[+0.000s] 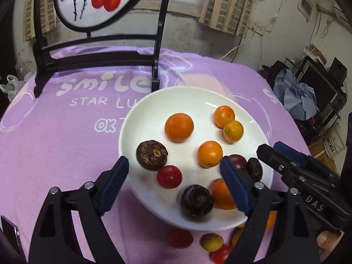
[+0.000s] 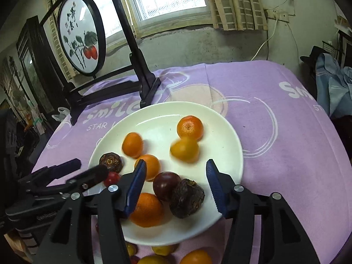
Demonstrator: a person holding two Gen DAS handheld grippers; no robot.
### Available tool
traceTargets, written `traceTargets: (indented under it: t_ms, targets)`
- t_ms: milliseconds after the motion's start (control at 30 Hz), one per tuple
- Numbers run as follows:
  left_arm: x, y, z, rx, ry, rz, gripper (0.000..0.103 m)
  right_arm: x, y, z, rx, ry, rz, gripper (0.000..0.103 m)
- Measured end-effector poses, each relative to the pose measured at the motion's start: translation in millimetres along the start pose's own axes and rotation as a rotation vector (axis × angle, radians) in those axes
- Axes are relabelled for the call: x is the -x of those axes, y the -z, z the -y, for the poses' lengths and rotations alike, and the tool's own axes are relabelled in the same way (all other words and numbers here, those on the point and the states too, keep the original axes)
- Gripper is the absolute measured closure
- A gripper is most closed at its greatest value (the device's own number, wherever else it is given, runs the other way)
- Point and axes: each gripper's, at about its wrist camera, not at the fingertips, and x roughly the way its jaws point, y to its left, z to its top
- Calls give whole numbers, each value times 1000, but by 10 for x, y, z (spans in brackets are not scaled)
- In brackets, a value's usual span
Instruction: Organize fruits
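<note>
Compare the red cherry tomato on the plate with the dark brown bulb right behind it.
The red cherry tomato is smooth, glossy and bright red; the dark brown bulb is rough, dull and scaly, with a pale scar on top. The tomato looks smaller than the bulb. Both are roundish and lie on the white plate, with neither gripper touching them.

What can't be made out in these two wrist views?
- Fruit off the plate: partly hidden in both views by the plate's near rim, the left gripper and the frame edge.
- Orange fruit, right wrist view: motion-blurred.
- Dark tomato, left wrist view: half hidden behind a finger.
</note>
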Motion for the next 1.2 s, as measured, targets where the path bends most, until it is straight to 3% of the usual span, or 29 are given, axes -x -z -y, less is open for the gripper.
traceTargets:
  t_ms: [100,300,467,600,667,733,867,1000,1200]
  targets:
    - [189,58,35,-14,3,18,16,164,84,21,-31,-19,7,43]
    - [485,373,111,-49,-9,13,13,443,364,-87,56,-3,0,39]
    - [601,747,86,-46,13,-24,11,565,764,-109,109,3,-67,38]
    - [565,1102,33,-18,23,-89,9,611,1040,-97,154,71,-97,38]
    - [491,1258,-6,-4,50,-118,9,601,1163,-97,183,94,-137,41]
    - [423,1372,-35,-19,34,-122,9,582,1257,-132,220,104,-171,64]
    - [446,1376,-68,-29,53,-109,9,473,1402,-216,261,111,-214,64]
    - [451,1396,-68,-42,48,-112,9,401,1345,-152,244,174,-199,64]
    - [410,1378,-45,-66,31,-130,9,349,1298,-56,222,192,-170,64]
